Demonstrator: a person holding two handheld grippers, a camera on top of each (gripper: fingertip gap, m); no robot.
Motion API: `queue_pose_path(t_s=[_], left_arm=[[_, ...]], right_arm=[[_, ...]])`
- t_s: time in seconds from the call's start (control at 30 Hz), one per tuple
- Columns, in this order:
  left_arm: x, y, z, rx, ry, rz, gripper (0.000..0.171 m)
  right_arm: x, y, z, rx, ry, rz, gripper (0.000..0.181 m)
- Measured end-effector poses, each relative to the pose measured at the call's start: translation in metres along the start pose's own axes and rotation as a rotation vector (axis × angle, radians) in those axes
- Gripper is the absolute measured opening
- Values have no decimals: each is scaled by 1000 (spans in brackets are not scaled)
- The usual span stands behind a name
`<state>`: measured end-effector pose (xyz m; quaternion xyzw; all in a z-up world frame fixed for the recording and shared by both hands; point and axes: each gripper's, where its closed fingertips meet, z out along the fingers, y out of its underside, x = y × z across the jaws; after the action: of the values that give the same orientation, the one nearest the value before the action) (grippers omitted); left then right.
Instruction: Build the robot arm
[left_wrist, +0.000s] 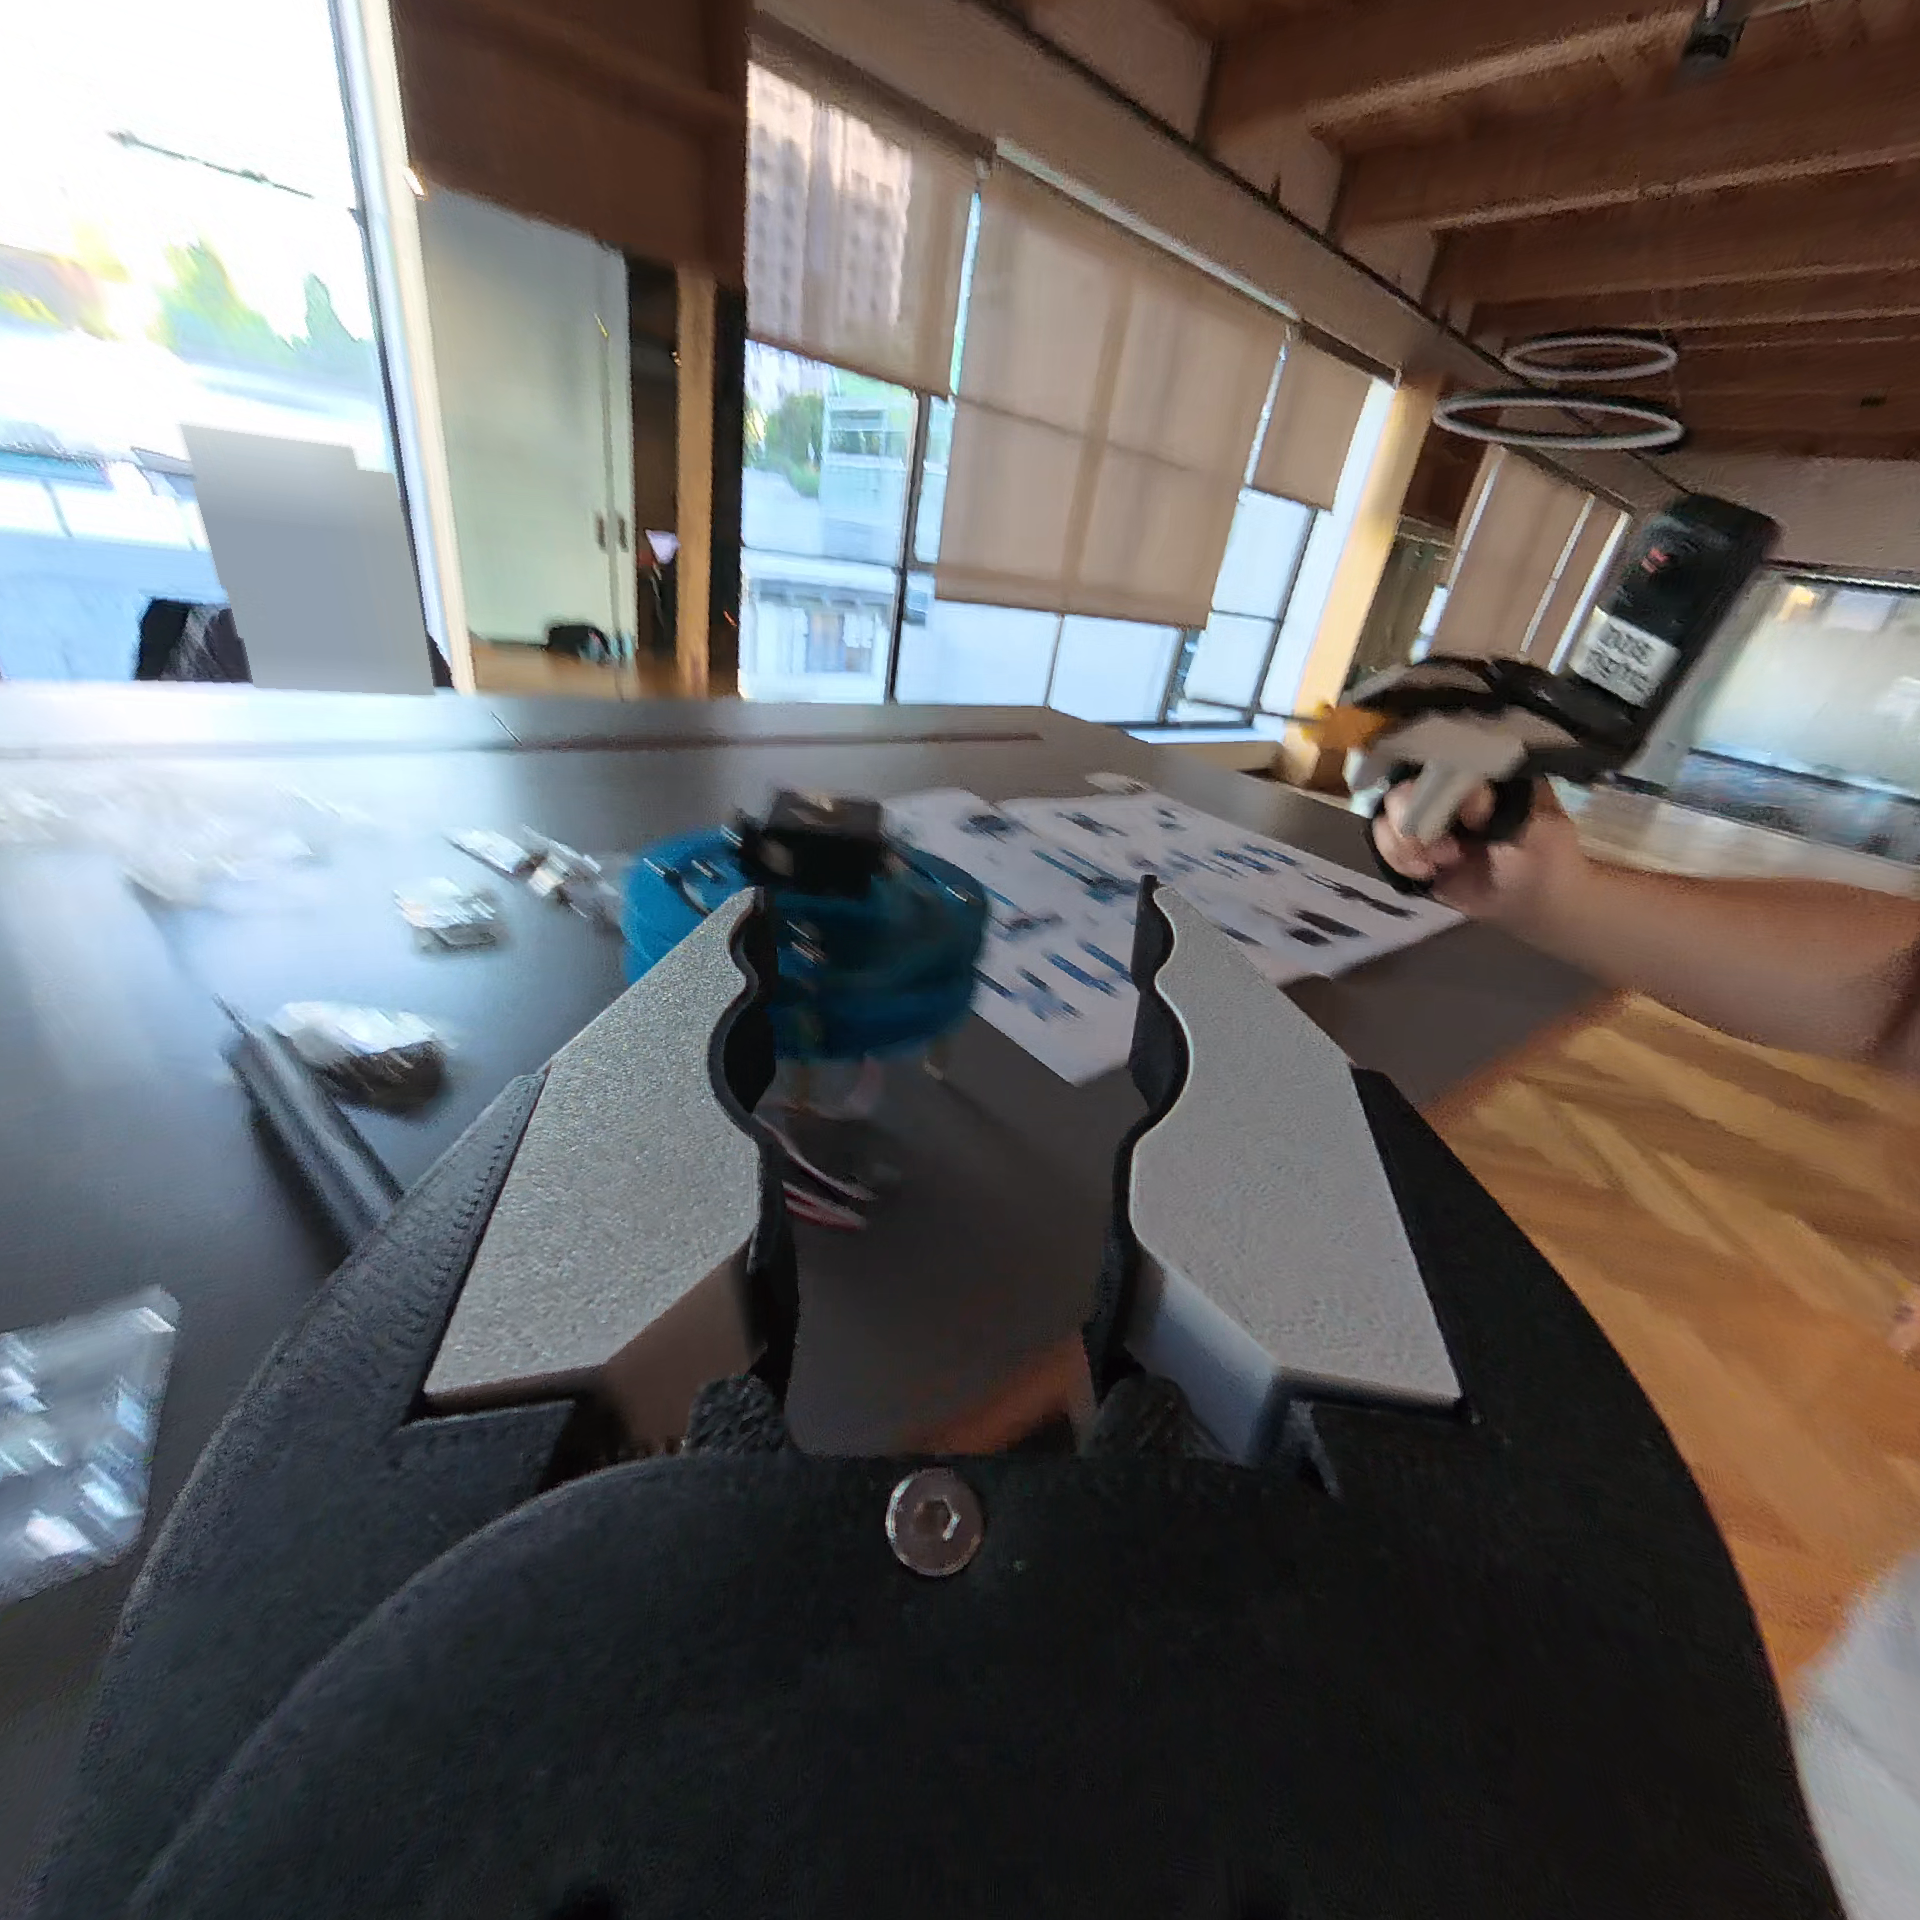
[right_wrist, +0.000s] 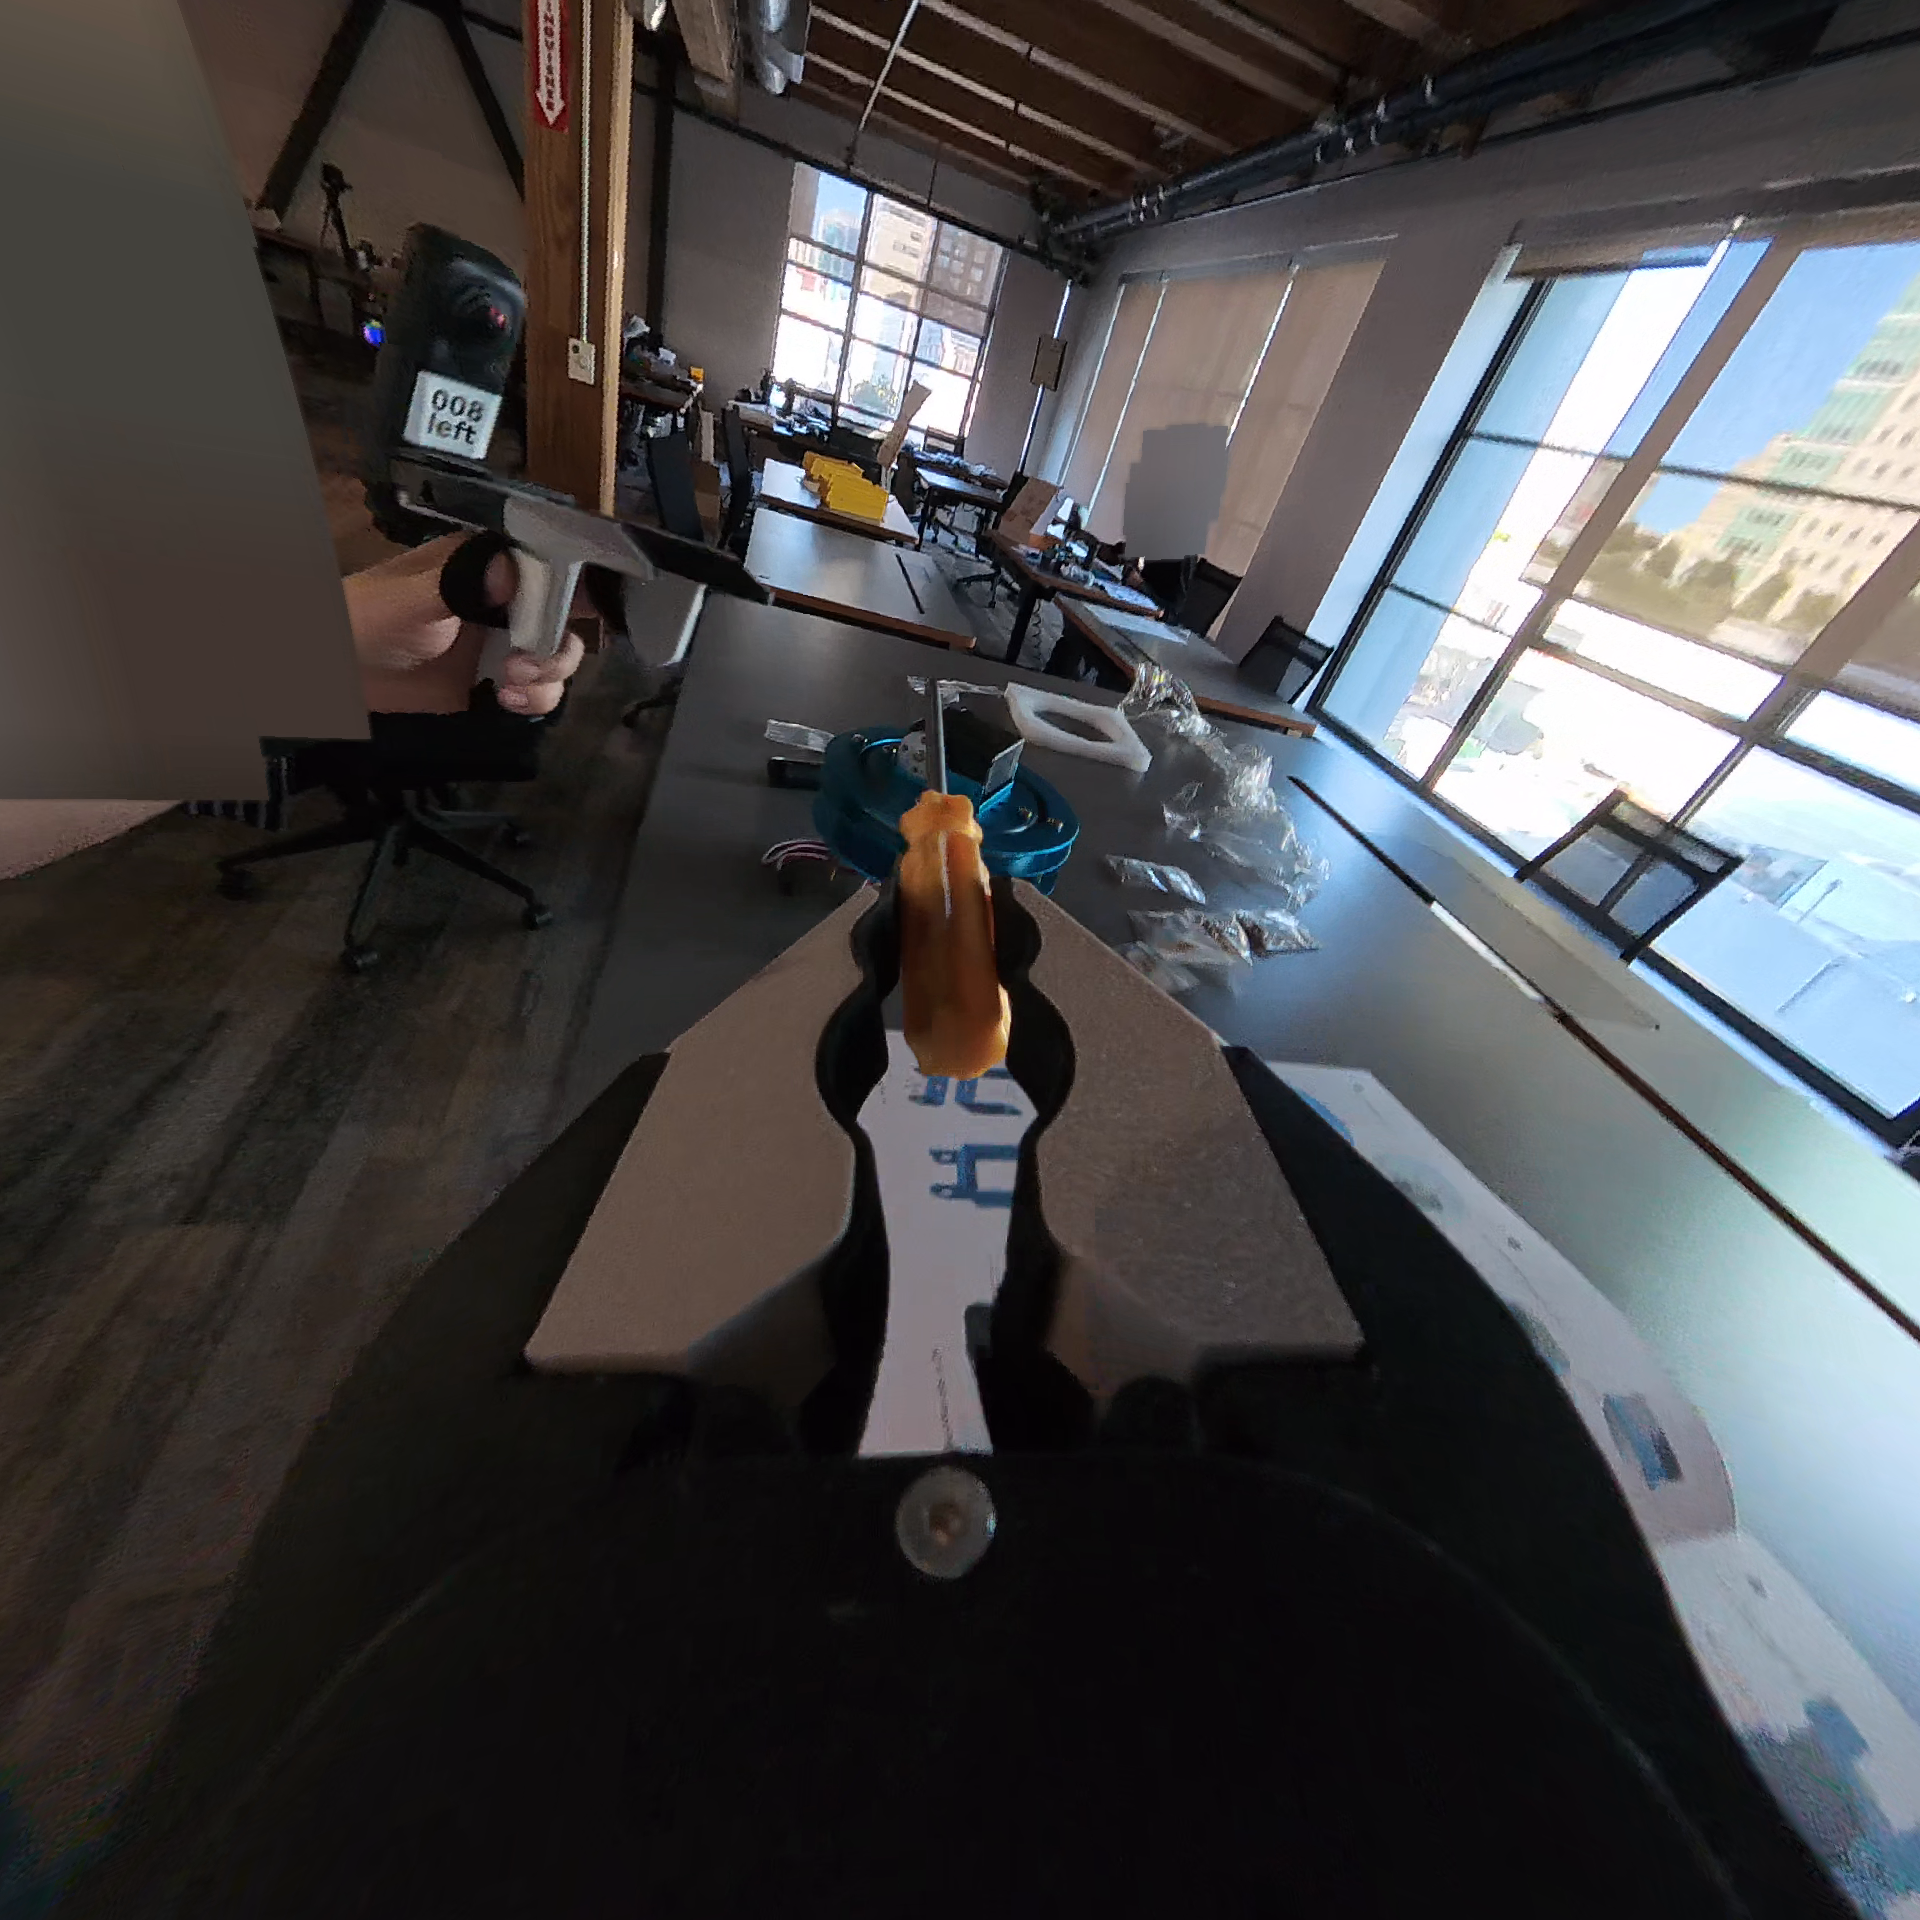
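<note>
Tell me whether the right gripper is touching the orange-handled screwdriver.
Touching. The right wrist view shows the right gripper with its black finger pads clamped on both sides of the orange-handled screwdriver.

An open-plan loft office or workshop: rows of desks (right_wrist: 852, 582), rolling office chairs (right_wrist: 416, 790), exposed timber ceiling beams (right_wrist: 1039, 83), tall windows (right_wrist: 1662, 644).

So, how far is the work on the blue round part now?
Laid out: blue round assembly, printed sheet and small bags of parts on the dark table. In hand: the right gripper clamps an orange-handled screwdriver, tip toward the assembly. The left gripper is open, empty. Bags look unopened.
</note>
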<state>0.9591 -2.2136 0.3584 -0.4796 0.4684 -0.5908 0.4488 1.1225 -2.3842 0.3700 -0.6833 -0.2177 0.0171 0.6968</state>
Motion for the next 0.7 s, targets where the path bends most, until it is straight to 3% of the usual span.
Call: queue_pose_path(t_s=[0.17,0.3,0.4,0.5,0.7], left_arm=[[-34,-5,29,-54,35,71,70],[-49,-17,58,-107,162,133,70],[-45,-24,76,-166,420,130,82],[-43,-27,85,-182,676,117,83],[-42,-43,112,-202,997,26,82]], right_arm=[[3,12,35,4,-15,-91,15],[7,20,51,-4,-9,-122,15],[8,24,60,11,3,-127,15],[9,29,68,10,23,-84,15],[9,27,68,23,19,-71,15]])
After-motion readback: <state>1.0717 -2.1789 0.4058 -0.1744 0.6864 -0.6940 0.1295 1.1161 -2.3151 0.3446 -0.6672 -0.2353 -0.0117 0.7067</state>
